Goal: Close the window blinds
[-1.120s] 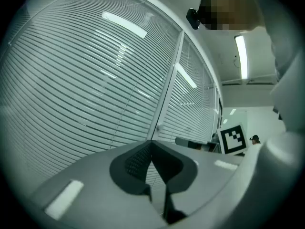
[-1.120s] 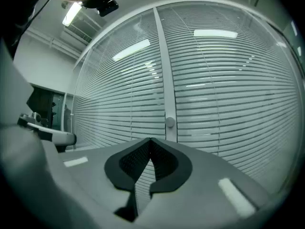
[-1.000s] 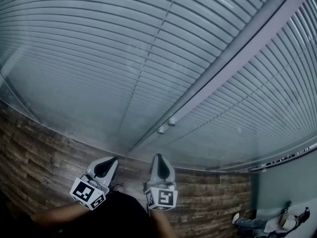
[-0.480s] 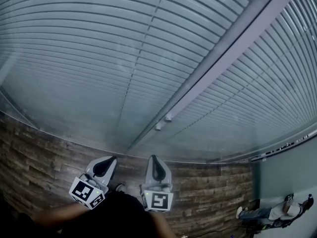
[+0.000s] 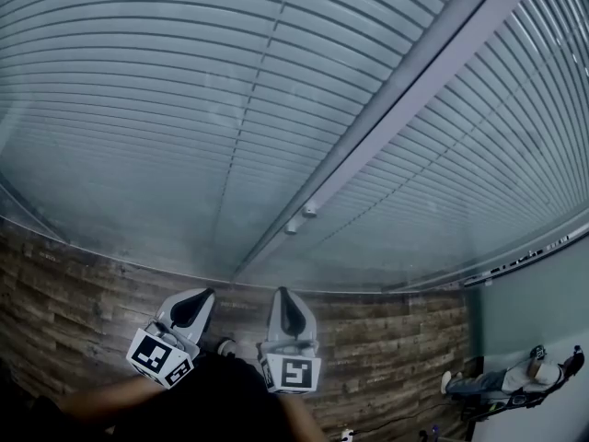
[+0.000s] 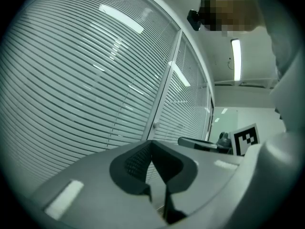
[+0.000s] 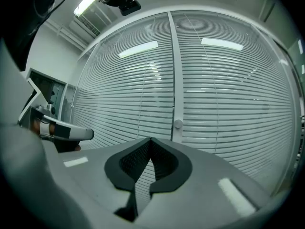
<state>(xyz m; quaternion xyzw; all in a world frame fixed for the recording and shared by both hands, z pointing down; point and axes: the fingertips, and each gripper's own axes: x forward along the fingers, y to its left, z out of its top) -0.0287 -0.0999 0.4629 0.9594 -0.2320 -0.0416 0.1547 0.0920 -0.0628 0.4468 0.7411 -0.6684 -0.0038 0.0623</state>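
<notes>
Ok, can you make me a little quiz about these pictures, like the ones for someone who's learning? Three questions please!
1. True or false: the left hand-held gripper is squeezing a cord.
2. Pick one: the floor looks like A) carpet, B) wood planks, C) white tiles.
3. Fill the gap: the slats of the blinds run ____ (level or up-and-down).

Key:
1. False. Its jaws are together with nothing between them.
2. B
3. level
</notes>
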